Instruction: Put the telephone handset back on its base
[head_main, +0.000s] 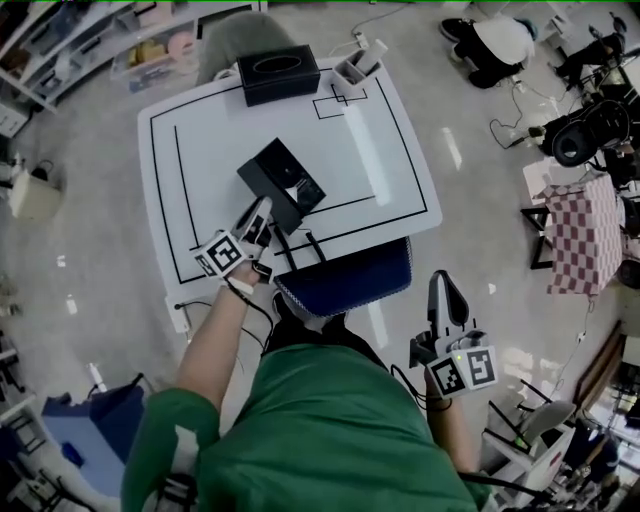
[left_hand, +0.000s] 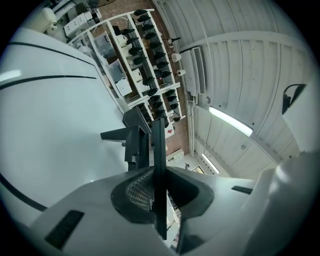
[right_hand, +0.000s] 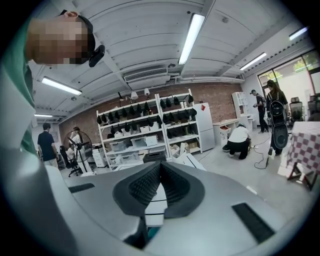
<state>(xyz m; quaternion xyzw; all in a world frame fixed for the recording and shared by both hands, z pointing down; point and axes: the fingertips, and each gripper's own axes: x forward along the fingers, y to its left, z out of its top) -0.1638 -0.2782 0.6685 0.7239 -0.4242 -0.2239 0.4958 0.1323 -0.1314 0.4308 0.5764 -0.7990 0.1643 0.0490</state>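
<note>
The black telephone base sits near the middle of the white table. My left gripper is at the base's near left corner, low over the table. In the left gripper view its pads are shut on a thin black part of the telephone handset, seen edge-on, and the base stands just beyond. A black cord trails off the table's front edge. My right gripper hangs off the table at the lower right. Its jaws are shut with nothing between them.
A black tissue box stands at the table's far edge and a white holder at its far right corner. A blue chair is pushed against the front edge. Shelving lines the far left. A checked table stands at the right.
</note>
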